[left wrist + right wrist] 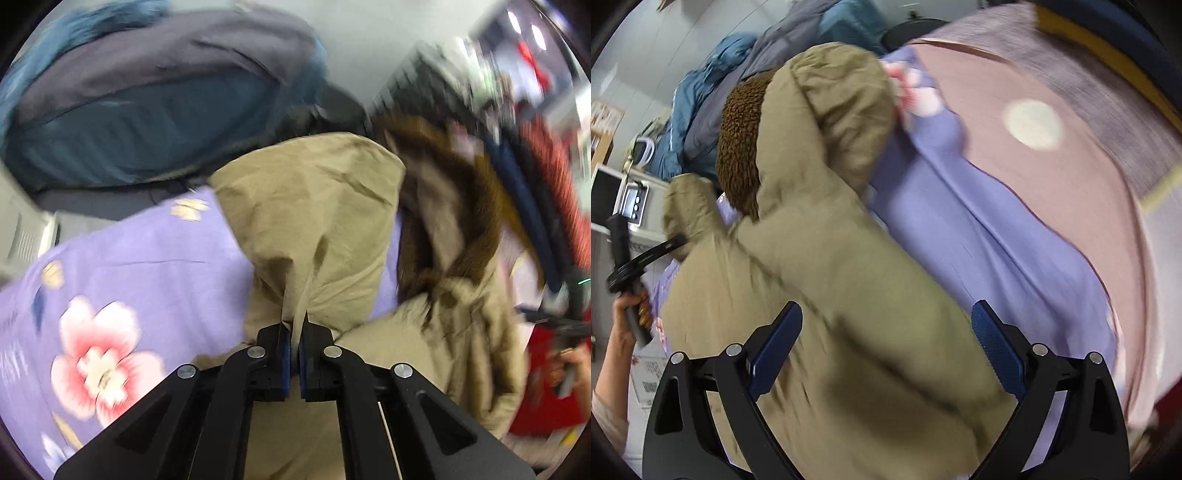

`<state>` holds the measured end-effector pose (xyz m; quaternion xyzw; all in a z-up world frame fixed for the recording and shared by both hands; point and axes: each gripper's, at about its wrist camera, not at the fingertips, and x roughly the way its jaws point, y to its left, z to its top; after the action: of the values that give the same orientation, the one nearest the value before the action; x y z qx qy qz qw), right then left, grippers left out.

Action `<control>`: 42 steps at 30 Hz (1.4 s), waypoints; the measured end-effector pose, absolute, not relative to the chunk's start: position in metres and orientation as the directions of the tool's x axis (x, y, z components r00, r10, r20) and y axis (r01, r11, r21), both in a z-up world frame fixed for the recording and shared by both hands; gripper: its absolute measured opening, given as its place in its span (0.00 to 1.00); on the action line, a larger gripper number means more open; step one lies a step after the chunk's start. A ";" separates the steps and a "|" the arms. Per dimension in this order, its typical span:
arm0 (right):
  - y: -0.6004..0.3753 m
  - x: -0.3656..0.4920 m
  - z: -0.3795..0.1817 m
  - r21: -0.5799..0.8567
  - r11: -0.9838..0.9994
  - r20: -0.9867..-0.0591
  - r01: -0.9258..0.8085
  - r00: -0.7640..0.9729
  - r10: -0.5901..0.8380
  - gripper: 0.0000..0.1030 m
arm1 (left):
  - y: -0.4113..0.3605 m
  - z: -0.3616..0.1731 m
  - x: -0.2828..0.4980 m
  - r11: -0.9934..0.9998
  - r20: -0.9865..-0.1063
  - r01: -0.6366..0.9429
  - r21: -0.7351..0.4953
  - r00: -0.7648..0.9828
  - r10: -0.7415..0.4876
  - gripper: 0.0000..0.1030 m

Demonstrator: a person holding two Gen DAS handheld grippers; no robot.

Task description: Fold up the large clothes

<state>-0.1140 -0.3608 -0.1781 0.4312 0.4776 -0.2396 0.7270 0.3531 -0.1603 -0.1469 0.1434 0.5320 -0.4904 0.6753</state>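
A khaki padded coat (314, 206) with a brown fleece-lined hood (472, 206) lies on a purple floral bedsheet (122, 280). My left gripper (294, 332) is shut on a pinched fold of the coat's fabric and holds it lifted. In the right wrist view the same coat (827, 258) fills the middle, with its brown hood lining (742, 147) at the upper left. My right gripper (886, 347) is open, its blue pads (993, 347) spread on either side of the coat's body, close above it. The left gripper's handle (624, 254) shows at the far left, held by a hand.
A blue and grey quilt (147, 99) is heaped behind the coat, also in the right wrist view (701, 103). A pink blanket (1052, 177) lies to the right of the sheet. A person in red (554, 369) stands at the right. White appliances (631, 199) stand at the left.
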 end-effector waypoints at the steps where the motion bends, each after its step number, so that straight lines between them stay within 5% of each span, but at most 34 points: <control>1: -0.365 -0.098 -0.189 0.428 0.512 -0.892 0.745 0.439 0.106 0.89 | -0.138 -0.135 0.364 0.516 -0.842 0.784 -0.345 -0.015 -0.539 0.02; 2: -0.367 -0.079 -0.203 0.432 0.511 -0.897 0.743 0.413 0.157 0.89 | -0.123 -0.126 0.373 0.541 -0.831 0.761 -0.357 0.005 -0.556 0.02; 3: -0.363 -0.065 -0.209 0.419 0.531 -0.905 0.736 0.384 0.182 0.74 | -0.096 -0.115 0.385 0.582 -0.817 0.723 -0.372 0.043 -0.576 0.02; 5: -0.339 -0.029 -0.199 0.385 0.656 -0.916 0.648 0.356 0.186 0.16 | -0.062 -0.101 0.401 0.631 -0.805 0.679 -0.375 0.100 -0.585 0.02; 11: -0.269 0.053 -0.065 0.406 0.876 -0.802 0.260 0.561 0.205 0.09 | 0.082 -0.027 0.432 0.762 -0.698 0.501 -0.410 0.365 -0.616 0.01; 16: -0.219 0.111 0.017 0.274 0.961 -0.734 -0.020 0.642 0.223 0.06 | 0.199 0.032 0.437 0.865 -0.622 0.333 -0.376 0.601 -0.502 0.00; 19: -0.232 0.150 -0.009 0.298 0.951 -0.791 0.085 0.579 0.196 0.14 | 0.244 0.034 0.443 0.951 -0.665 0.190 -0.244 0.681 -0.307 0.00; 22: -0.250 0.148 -0.046 0.328 0.880 -0.854 0.342 0.505 0.122 0.58 | 0.271 0.011 0.443 0.958 -0.739 0.133 -0.254 0.612 -0.281 0.04; 23: -0.251 0.135 -0.055 0.376 0.844 -0.840 0.383 0.525 0.137 0.71 | 0.273 0.001 0.437 0.961 -0.763 0.133 -0.241 0.586 -0.272 0.25; 24: -0.249 0.121 -0.061 0.390 0.825 -0.837 0.410 0.531 0.131 0.71 | 0.275 -0.010 0.429 0.959 -0.778 0.142 -0.245 0.562 -0.282 0.65; 26: -0.236 0.096 -0.071 0.345 0.843 -0.852 0.412 0.514 0.097 0.71 | 0.275 -0.030 0.405 0.949 -0.778 0.155 -0.273 0.545 -0.313 0.85; 29: -0.197 0.067 -0.072 0.156 0.927 -0.867 0.341 0.496 -0.037 0.72 | 0.279 -0.073 0.364 0.931 -0.818 0.148 -0.334 0.445 -0.364 0.86; 32: -0.153 0.050 -0.076 0.015 0.977 -0.869 0.213 0.486 -0.092 0.90 | 0.281 -0.109 0.330 0.925 -0.850 0.100 -0.367 0.368 -0.377 0.86; 39: -0.034 0.027 -0.169 -0.480 0.860 -0.833 -0.176 0.398 -0.384 0.91 | 0.249 -0.155 0.245 0.896 -0.858 0.076 -0.437 0.264 -0.440 0.86; 42: -0.025 0.027 -0.216 -0.664 0.713 -0.727 -0.227 0.421 -0.542 0.90 | 0.226 -0.164 0.224 0.899 -0.876 0.149 -0.413 0.205 -0.436 0.86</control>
<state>0.0275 -0.0246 -0.2163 -0.3643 0.5278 -0.1039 0.7602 0.2244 0.2257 -0.1638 -0.1197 0.6011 -0.1907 0.7668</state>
